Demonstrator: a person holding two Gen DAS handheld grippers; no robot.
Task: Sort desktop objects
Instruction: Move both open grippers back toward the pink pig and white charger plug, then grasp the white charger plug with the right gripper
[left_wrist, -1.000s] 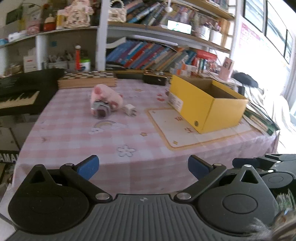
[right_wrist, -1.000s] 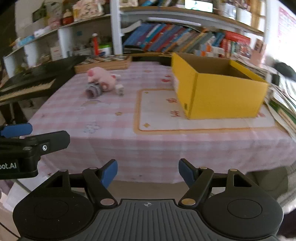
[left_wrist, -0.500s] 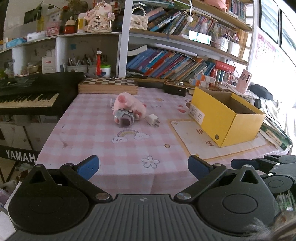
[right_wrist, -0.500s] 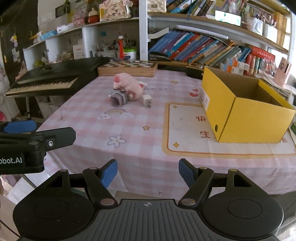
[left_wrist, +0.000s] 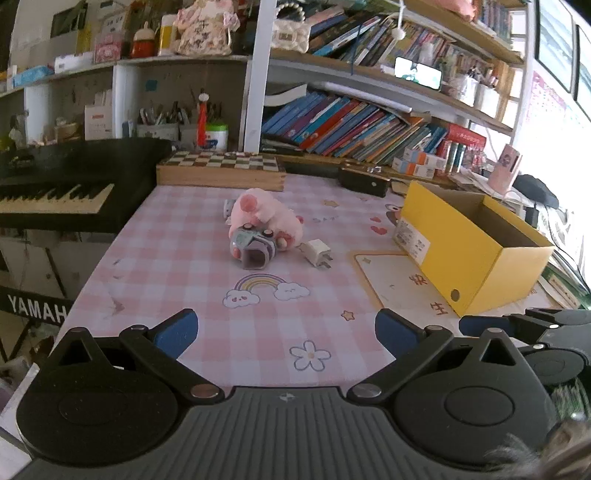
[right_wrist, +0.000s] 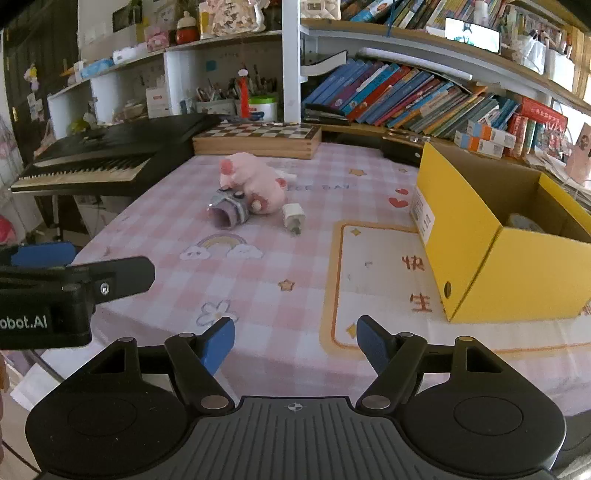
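Observation:
A pink plush pig lies mid-table on the pink checked cloth. A small grey-purple toy camera rests against it. A white charger plug lies just right of them. An open yellow box stands at the right, something pale inside. My left gripper is open and empty over the near table edge. My right gripper is open and empty, also at the near edge. The left gripper shows at the left of the right wrist view.
A wooden chessboard box stands at the table's back. A black keyboard sits left of the table. A black case lies behind the yellow box. A cream mat lies under the box. Bookshelves fill the back wall.
Both grippers have moved forward and nearer the table; the pig, camera, plug and box now look larger and closer. Both stay open and empty. Nothing on the table has moved.

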